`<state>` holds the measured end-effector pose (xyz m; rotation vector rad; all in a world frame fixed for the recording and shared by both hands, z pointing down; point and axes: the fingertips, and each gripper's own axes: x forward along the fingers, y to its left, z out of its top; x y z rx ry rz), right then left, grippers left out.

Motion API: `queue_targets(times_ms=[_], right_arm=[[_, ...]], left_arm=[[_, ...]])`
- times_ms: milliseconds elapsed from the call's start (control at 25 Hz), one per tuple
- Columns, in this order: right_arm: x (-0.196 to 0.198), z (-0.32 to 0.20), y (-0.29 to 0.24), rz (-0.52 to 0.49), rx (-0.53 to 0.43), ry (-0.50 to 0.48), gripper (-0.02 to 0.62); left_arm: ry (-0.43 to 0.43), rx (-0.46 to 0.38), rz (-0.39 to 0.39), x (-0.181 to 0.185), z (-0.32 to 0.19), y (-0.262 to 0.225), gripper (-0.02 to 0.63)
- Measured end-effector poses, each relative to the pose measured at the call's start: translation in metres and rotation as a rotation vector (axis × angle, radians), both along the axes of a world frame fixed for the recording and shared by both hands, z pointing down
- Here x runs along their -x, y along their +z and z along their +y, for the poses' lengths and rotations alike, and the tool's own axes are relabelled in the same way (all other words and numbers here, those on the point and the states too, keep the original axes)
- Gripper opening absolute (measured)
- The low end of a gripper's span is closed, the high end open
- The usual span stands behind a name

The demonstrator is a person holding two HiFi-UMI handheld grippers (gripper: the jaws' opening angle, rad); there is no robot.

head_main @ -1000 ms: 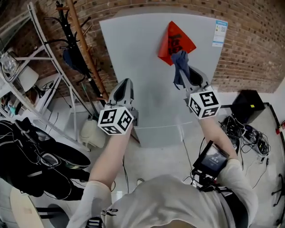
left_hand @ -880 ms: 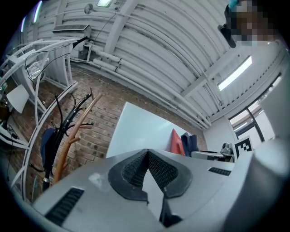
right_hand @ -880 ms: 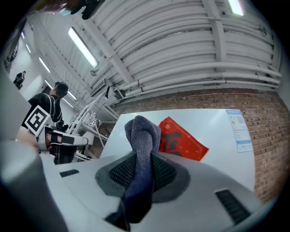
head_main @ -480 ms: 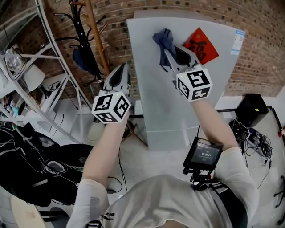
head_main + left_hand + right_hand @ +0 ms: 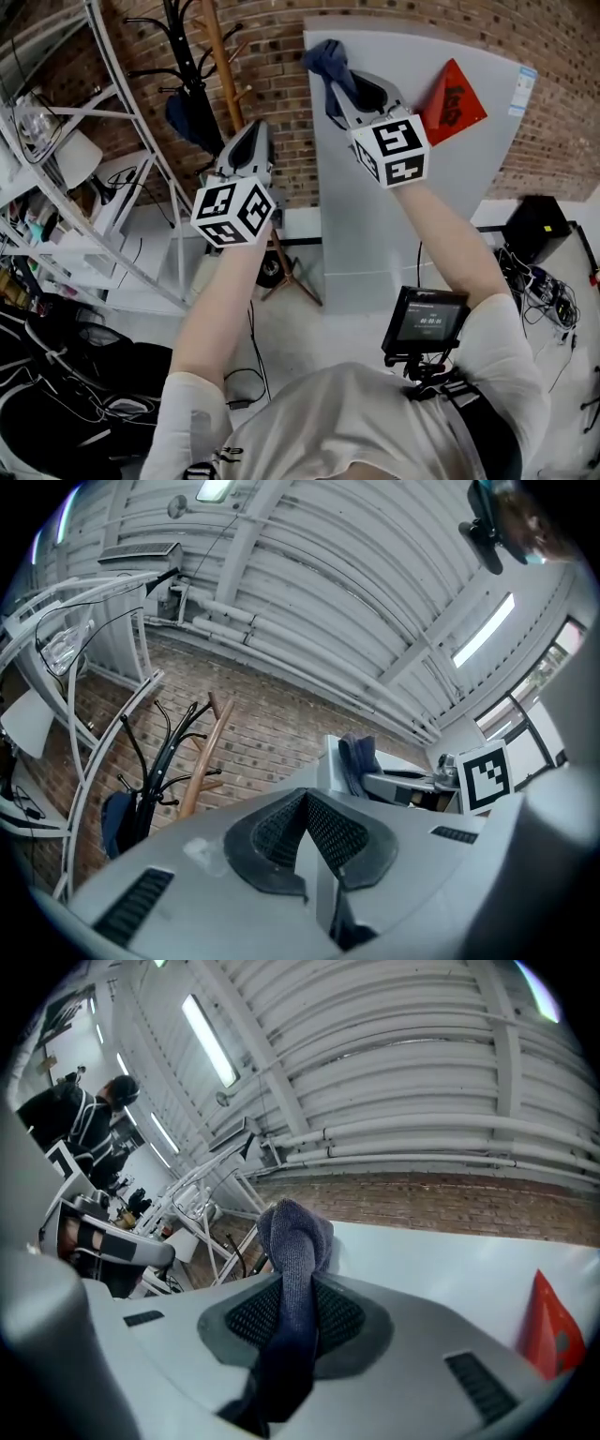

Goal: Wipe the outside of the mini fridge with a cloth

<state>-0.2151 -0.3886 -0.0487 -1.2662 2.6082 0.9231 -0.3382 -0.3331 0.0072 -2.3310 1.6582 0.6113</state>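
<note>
Blue cloth (image 5: 323, 58), clamped in your right hand-held gripper (image 5: 337, 84), had swept in the head view from the red sign (image 5: 453, 89) to the top-left corner of the mini fridge (image 5: 375, 216), so the upper door was likely covered. The left gripper view showed your left hand-held gripper (image 5: 305, 803) pressed together on nothing. The right gripper view had the cloth lying lengthwise along the jaws, its bunched end pointing at the upright fridge.

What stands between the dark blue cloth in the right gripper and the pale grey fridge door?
Nothing visible. The right gripper holds the dark blue cloth right at the pale grey fridge door's upper left corner. Farther right on the door, a red diamond-shaped sticker lies in a sideways wiping path.
</note>
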Motion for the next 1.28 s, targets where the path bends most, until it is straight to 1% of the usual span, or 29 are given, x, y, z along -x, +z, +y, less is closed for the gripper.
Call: queue_targets(times_ms=[160, 360, 760, 1000, 1080, 1200, 1280], right_arm=[[0.005, -0.002, 0.001, 0.053, -0.047, 0.044, 0.083], [-0.001, -0.001, -0.002, 0.072, -0.039, 0.052, 0.083], [-0.075, -0.011, -0.014, 0.017, -0.018, 0.146, 0.083], [-0.120, -0.018, -0.012, -0.025, 0.028, 0.198, 0.083], [-0.129, -0.019, -0.012, -0.039, 0.039, 0.196, 0.083], [-0.138, -0.016, -0.014, -0.071, 0.044, 0.153, 0.083], [-0.148, -0.012, -0.016, -0.083, 0.038, 0.144, 0.083]], left_arm=[[0.020, -0.008, -0.004, 0.001, -0.004, -0.002, 0.003], [0.051, -0.015, -0.005, -0.014, -0.013, -0.002, 0.003], [0.124, 0.001, -0.015, -0.069, -0.026, 0.002, 0.003], [0.166, 0.019, -0.022, -0.103, -0.031, 0.007, 0.003], [0.177, 0.021, -0.026, -0.114, -0.032, 0.008, 0.003], [0.187, 0.024, -0.035, -0.127, -0.033, 0.011, 0.004], [0.196, 0.024, -0.042, -0.136, -0.034, 0.012, 0.003]])
